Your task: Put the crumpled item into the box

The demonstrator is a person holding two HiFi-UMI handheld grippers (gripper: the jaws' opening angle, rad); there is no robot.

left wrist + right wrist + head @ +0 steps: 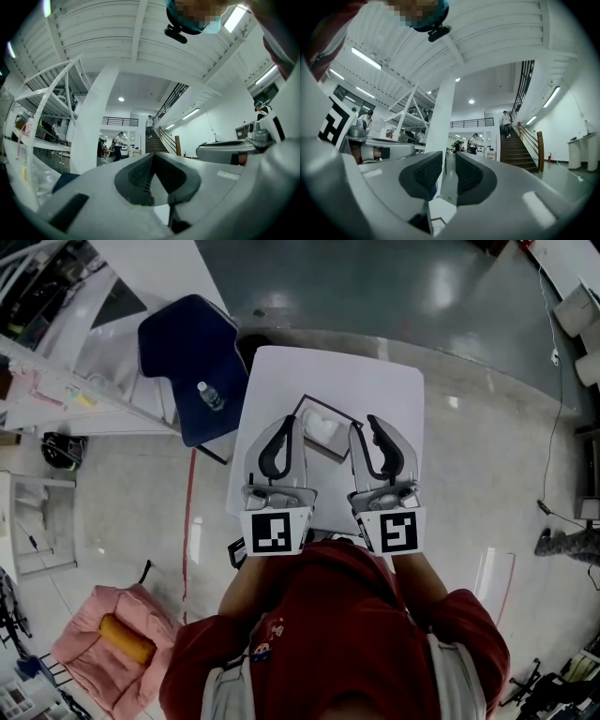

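In the head view a shallow dark-rimmed box [330, 452] rests on a small white table [375, 381]. A white crumpled item [322, 427] lies inside it. My left gripper [289, 424] and right gripper [364, 424] are held side by side above the table's near half, with the box showing between them. Neither holds anything. In the left gripper view the left gripper [152, 157] has its pads meeting at the tips. The right gripper [448, 159] shows a narrow gap between its pads. Both gripper cameras look out across the hall, not at the box.
A blue chair [183, 348] with a water bottle [210, 396] on its seat stands left of the table. A pink bundle [98, 652] lies on the floor at lower left. White shelving [56, 381] runs along the left. The person's red-sleeved body fills the bottom.
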